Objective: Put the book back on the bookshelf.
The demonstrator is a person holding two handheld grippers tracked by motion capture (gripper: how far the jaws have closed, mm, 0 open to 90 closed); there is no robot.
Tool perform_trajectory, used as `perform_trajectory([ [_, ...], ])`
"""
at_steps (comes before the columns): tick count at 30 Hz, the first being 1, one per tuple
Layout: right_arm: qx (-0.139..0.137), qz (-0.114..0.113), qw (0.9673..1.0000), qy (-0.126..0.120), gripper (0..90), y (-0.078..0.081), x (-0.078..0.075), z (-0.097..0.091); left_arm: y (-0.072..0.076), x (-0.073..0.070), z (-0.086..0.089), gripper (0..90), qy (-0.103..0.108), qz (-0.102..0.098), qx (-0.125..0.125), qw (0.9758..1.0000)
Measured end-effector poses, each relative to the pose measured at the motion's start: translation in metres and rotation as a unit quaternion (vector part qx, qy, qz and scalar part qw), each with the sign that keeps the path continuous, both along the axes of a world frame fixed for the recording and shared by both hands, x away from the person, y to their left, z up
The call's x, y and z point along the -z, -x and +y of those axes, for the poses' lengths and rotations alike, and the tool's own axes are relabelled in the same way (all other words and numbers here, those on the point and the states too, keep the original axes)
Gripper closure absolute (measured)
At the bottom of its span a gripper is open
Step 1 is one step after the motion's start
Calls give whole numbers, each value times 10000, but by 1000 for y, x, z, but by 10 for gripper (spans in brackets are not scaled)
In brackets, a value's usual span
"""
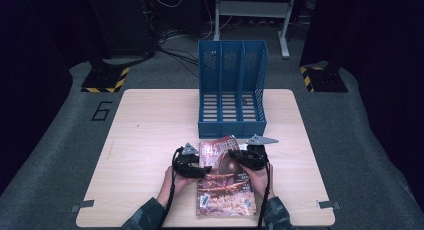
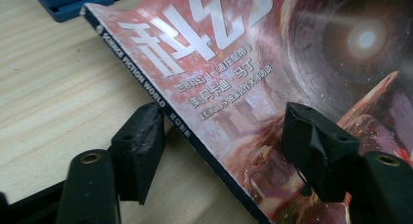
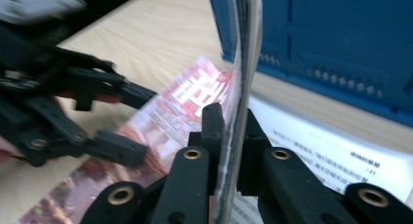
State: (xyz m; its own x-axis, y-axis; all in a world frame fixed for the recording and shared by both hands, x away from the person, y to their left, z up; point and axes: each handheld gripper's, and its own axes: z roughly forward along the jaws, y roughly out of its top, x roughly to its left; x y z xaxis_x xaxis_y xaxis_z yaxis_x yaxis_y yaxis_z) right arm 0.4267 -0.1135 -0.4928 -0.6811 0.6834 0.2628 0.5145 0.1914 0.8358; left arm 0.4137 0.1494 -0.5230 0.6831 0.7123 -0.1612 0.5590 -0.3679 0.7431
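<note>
A magazine (image 1: 226, 190) with a red cover lies on the wooden table (image 1: 145, 140), close to the front edge. In the left gripper view its dark spine runs diagonally across the magazine (image 2: 219, 63). My left gripper (image 2: 224, 136) straddles that spine, one jaw over bare table and the other over the cover, and its pads are not pressing on it. In the high view the left gripper (image 1: 195, 165) is at the magazine's left edge and the right gripper (image 1: 246, 157) at its right. My right gripper (image 3: 229, 117) is shut on the cover's lifted edge, seen edge-on, and a white inner page (image 3: 331, 156) shows under it.
A blue three-slot file holder (image 1: 232, 85) stands upright just behind the magazine, its open slots facing forward. Its base is in the left gripper view (image 2: 73, 2) and its wall in the right gripper view (image 3: 341, 48). Bare table lies to the left and right.
</note>
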Motion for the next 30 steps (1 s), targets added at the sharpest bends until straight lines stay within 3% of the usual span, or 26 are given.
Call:
perform_trajectory([
  [4,176,317,9993,131,791,-5,6,-2,1,0,0,373,-88,-98,-51,9999],
  [7,342,528,9971,428,702,-5,9,-6,1,1,1,405,-21,-117,-77,9999],
  [10,359,572,9959,598,678,-5,11,-12,1,1,2,415,-22,-114,-64,9999],
  [11,463,650,9939,762,641,-3,13,-17,1,1,1,417,25,-120,-104,9999],
  [13,474,706,9926,866,626,0,16,-21,1,1,2,419,-16,-115,-74,9999],
  [18,588,773,9900,1018,591,8,18,-28,1,1,2,421,-15,-114,-80,9999],
  [22,671,703,9886,1152,577,16,17,-33,1,1,1,422,46,-117,-121,9998],
  [23,785,732,9853,1327,563,19,17,-33,1,1,1,422,34,-119,-120,9999],
  [28,759,808,9852,1309,564,24,19,-38,0,0,2,422,-18,-105,-82,9999],
  [30,763,926,9859,1169,578,25,20,-39,-1,0,3,422,2,-66,-41,10000],
])
